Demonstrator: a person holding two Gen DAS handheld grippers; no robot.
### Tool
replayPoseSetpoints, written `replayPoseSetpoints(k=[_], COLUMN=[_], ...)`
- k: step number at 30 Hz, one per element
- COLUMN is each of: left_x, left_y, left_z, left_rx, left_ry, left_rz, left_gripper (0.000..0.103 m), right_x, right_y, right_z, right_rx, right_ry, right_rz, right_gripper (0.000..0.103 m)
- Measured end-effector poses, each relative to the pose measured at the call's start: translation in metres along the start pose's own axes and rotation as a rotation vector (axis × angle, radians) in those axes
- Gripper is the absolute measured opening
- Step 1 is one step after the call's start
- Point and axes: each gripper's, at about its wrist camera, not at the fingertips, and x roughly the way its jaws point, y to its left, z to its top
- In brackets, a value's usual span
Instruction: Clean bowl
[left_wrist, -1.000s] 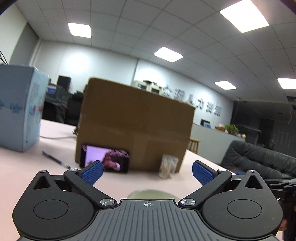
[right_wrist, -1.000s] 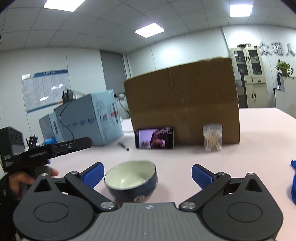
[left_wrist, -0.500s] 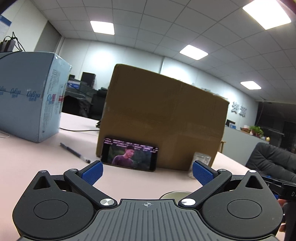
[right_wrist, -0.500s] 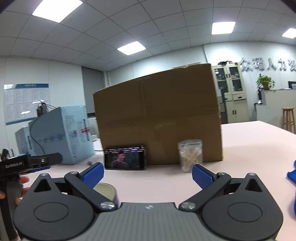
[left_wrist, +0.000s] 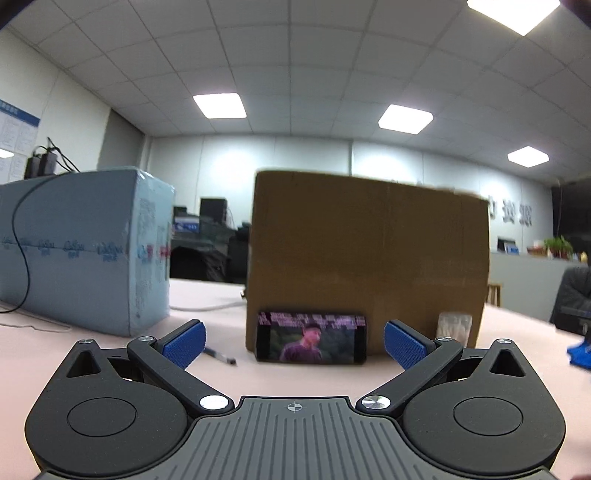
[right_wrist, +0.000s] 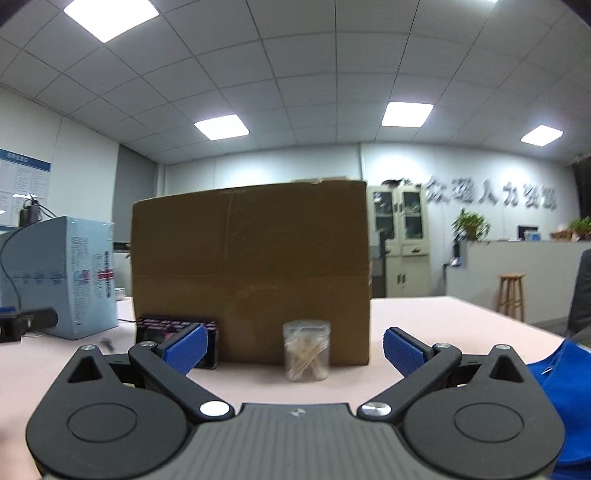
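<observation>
2 grippers face a brown cardboard box (left_wrist: 367, 266) on a pink table (right_wrist: 424, 325), each with jaws spread wide and nothing between them: left gripper (left_wrist: 294, 341), right gripper (right_wrist: 293, 345). Neither view shows the bowl, so its position and orientation cannot be told. A phone (left_wrist: 311, 342) leans against the box; a clear toothpick jar (right_wrist: 306, 350) stands just beside it. Blue cloth (right_wrist: 554, 391) lies at right.

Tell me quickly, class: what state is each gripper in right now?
Left gripper: open, fingers spread wide, holding nothing.
Right gripper: open, fingers spread wide, holding nothing.
</observation>
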Motion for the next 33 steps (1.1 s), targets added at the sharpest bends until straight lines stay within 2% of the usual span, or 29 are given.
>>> replayPoseSetpoints(k=[8, 14, 33], left_x=[-0.0019, 0.0018, -0.0003], left_y=[0.0028, 0.0083, 0.0088], left_z=[-0.0008, -0.0022, -0.0031], left_rx=[-0.020, -0.052, -0.051], left_ry=[-0.009, 0.024, 0.013], left_rz=[0.016, 0.001, 0.023], left_gripper=[0.103, 0.103, 0.103], right_x=[0.0010, 0.0039, 0.0025], right_y=[-0.0005, -0.0010, -0.0023], right_z=[-0.0010, -0.0005, -0.0019], right_rx=[0.005, 0.015, 0.029], right_ry=[0.011, 0.024, 0.019], right_rz=[-0.026, -0.024, -0.020], right_gripper=[0.103, 0.103, 0.103])
